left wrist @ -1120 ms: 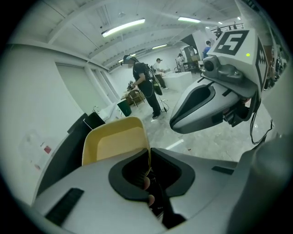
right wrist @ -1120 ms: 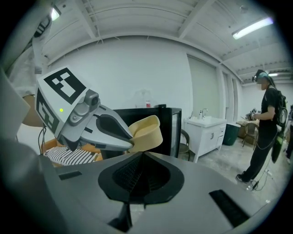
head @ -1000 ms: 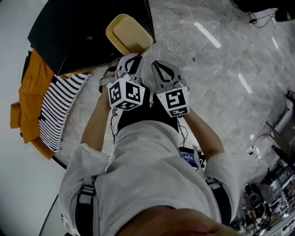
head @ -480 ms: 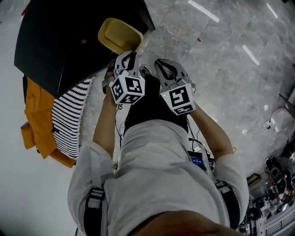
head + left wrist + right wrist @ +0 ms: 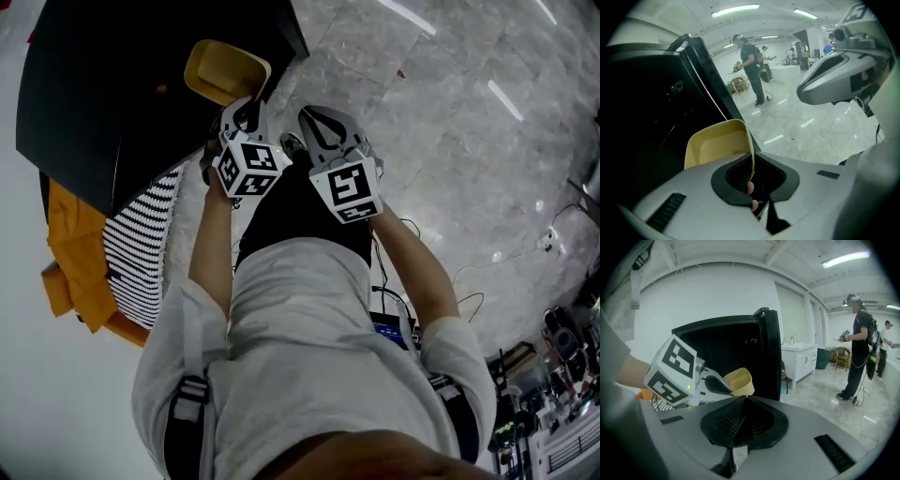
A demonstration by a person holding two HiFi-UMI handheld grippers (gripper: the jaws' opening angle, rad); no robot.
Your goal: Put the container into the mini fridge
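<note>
**Yellow container held at the open mini fridge**

1. Container point(image 5: 717, 149). Pale yellow open tub with rounded corners and plain walls that carry no label. It is held in the air by one side wall and tilted, just in front of the mini fridge's dark opening. Whether its far end has crossed the threshold cannot be told.

2. Mini fridge point(image 5: 726, 345). A black box standing on the floor, its inside too dark to show anything. The door point(image 5: 771, 352) is swung wide open and stands edge-on beside the opening.

3. Left tongs point(image 5: 751, 176). Clenched on the container's thin wall, which runs down between the two jaws. The marker cube point(image 5: 249, 169) bears black-and-white square patterns, not letters.

4. Right tongs point(image 5: 745, 397). The jaws are pressed together with nothing between them. These tongs sit just beside the left tongs, on the side farther from the fridge, and carry a cube of the same kind.

5. Striped cloth point(image 5: 141, 234). Black and white, lying just beside the fridge.

6. Orange cloth point(image 5: 70, 248). Touching the striped cloth, also beside the fridge.

7. Floor point(image 5: 450, 122). Grey marbled tiles in front of the fridge, with bright streaks of reflected light.

8. White cabinet point(image 5: 801, 361). Stands past the fridge door, with a tap on top.

9. Person point(image 5: 858, 348). Dark clothes, standing well apart from the fridge.

10. Small screen point(image 5: 389, 330). Glows blue at the wearer's waist, and its print is too small to read.
</note>
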